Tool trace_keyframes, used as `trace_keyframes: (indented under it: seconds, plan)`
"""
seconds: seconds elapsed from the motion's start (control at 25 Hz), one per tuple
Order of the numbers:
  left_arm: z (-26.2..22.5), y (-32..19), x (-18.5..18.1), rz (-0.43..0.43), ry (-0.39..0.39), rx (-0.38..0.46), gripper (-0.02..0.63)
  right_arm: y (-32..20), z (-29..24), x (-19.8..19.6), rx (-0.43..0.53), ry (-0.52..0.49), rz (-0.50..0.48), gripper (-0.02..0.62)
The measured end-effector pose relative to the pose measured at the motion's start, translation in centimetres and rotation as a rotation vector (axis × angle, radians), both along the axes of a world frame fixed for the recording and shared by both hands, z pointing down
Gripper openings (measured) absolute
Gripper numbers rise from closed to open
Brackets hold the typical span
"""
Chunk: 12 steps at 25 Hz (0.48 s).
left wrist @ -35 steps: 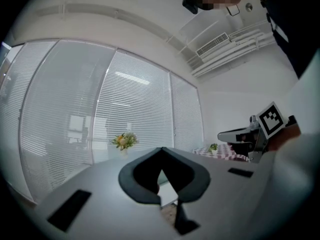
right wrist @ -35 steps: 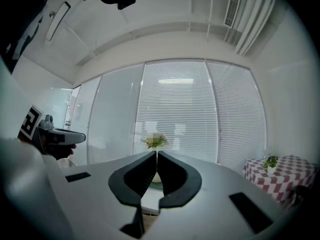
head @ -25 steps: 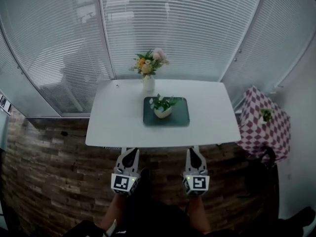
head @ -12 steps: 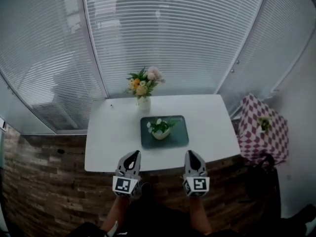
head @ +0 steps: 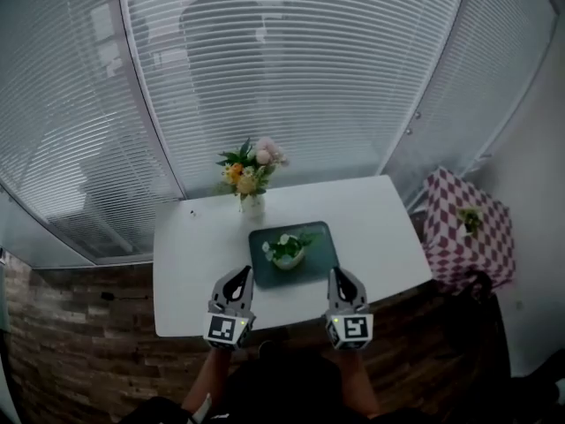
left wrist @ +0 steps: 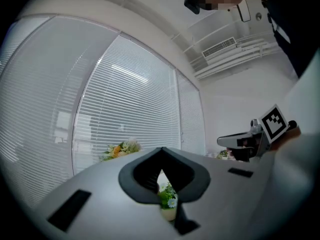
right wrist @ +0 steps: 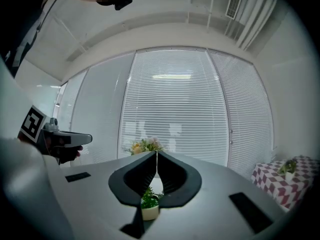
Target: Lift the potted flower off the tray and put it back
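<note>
White table [head: 380,228], potted flower [head: 287,253] on tray [head: 323,244]

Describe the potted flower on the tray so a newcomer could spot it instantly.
Find the white table in front of the window blinds; a dark tray lies at its middle. The potted flower sits on that tray: a small cream pot with green leaves and white blooms, squatter than the orange-and-pink bouquet in the vase behind the tray.
</note>
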State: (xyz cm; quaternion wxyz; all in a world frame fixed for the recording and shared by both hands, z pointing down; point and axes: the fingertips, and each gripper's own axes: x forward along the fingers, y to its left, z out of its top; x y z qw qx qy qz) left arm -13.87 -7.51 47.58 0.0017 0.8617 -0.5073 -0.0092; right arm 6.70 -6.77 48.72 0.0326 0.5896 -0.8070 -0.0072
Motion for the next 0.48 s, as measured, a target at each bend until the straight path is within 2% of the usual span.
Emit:
trace_keyframes:
  seconds: [0.2,0.48]
  plan:
    - [0.5,-0.7,0.1,-0.014,0.003,-0.023,0.006,-1.1,0.7,0.2,-0.033,-0.003,-0.003,0.006]
    - [0.6,-1.6,1.3,-0.073,0.000,-0.026,0.006,-2.9,1.0,2.2,-0.043,0.006,-0.055,0.006]
